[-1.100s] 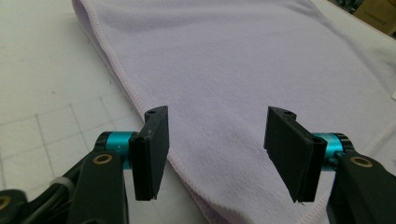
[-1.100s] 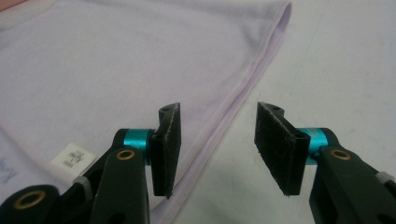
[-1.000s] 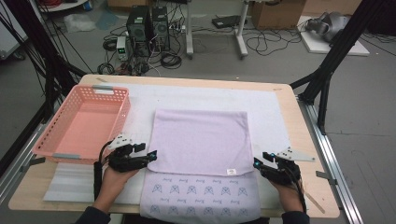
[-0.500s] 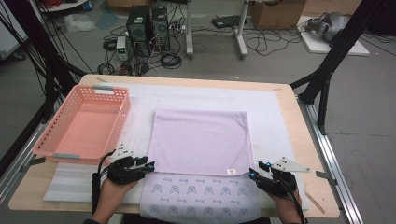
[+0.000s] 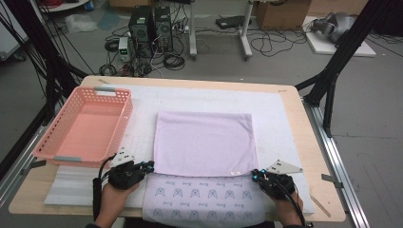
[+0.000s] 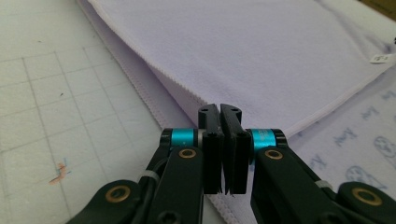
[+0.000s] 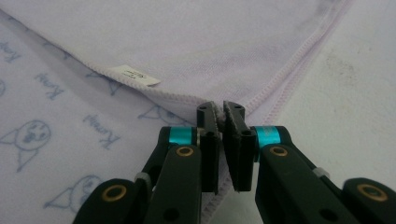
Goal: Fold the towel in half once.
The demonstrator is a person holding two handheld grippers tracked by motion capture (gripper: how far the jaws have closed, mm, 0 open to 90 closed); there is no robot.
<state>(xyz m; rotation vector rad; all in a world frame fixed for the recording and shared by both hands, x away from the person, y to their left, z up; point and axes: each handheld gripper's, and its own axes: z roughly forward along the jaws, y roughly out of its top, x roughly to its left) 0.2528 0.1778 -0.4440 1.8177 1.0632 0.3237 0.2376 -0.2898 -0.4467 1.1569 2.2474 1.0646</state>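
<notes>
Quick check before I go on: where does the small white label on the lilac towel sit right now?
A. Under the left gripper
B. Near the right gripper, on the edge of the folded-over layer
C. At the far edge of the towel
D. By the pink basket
B: the white label lies on the near edge of the plain folded layer of the lilac towel, just left of the right gripper, and also shows close to its jaws in the right gripper view.

One towel [image 5: 204, 142], one basket [image 5: 85, 126], two hand-held grippers.
</notes>
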